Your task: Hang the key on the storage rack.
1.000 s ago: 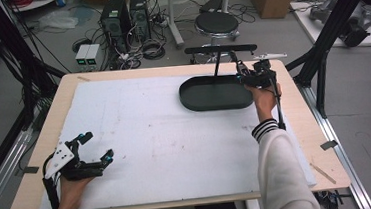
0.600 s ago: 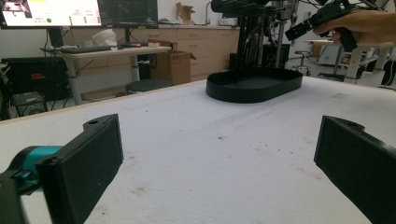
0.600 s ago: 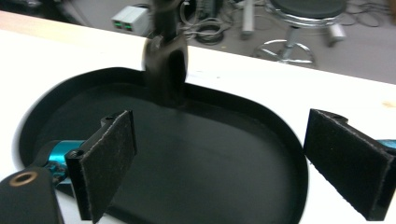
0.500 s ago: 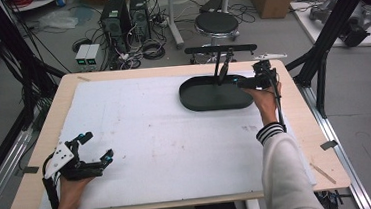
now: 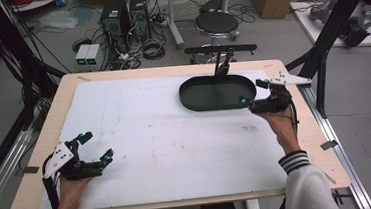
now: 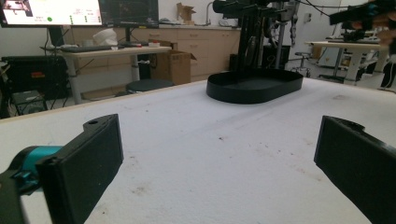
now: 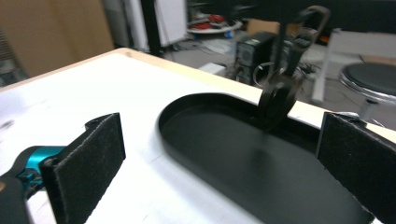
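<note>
Your right claw [image 5: 253, 93] stands wide open and empty at the right end of the black oval tray [image 5: 193, 96] on the bench's far side (a dark clip-like object [image 7: 280, 93], blurred, hangs over its far rim). Judging by that, a release has finished; next, draw clear. Your left claw [image 5: 95, 148] rests open, near the front-left corner.

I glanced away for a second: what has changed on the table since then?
The right gripper has drawn back from the far right corner of the black tray toward the person, along the tray's right end; its jaws have just been opening and stand wide with nothing between them. The tray and the left gripper, open and empty, stayed put.
</note>
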A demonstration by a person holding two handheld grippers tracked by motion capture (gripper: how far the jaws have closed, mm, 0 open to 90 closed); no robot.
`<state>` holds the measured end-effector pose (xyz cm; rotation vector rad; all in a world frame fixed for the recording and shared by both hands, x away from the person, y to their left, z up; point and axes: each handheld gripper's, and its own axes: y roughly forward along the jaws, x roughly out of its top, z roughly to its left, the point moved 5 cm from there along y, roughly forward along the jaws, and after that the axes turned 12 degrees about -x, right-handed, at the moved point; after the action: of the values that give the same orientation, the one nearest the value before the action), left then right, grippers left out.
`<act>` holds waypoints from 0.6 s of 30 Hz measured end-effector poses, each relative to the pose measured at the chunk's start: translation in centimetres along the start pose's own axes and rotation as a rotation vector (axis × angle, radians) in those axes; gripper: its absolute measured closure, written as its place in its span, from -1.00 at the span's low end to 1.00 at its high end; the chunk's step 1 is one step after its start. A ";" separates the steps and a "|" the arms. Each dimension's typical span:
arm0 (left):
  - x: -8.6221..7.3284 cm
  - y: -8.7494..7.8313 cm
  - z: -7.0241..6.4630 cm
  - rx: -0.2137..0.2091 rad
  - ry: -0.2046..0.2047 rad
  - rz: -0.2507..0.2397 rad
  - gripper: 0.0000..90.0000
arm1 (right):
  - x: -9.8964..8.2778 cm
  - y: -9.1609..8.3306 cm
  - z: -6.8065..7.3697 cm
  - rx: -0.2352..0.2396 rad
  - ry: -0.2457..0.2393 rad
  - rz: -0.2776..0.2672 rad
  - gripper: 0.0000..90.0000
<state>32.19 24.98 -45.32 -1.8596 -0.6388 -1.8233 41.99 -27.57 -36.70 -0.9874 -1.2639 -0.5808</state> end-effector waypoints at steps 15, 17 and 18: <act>0.0 0.0 -0.2 -0.006 0.019 -0.003 -0.96 | -6.7 -4.5 1.9 -0.042 -0.026 -0.223 -0.99; 0.0 -0.1 -0.2 -0.005 0.020 -0.003 -0.96 | -7.4 -4.8 2.0 -0.044 -0.022 -0.241 -0.99; 0.0 -0.1 -0.2 -0.002 0.019 -0.004 -0.96 | -7.8 -4.9 2.0 -0.044 -0.022 -0.253 -0.99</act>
<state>32.02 24.95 -45.30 -1.8416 -0.6346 -1.8430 35.02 -29.41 -42.72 -0.8774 -1.4116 -0.7980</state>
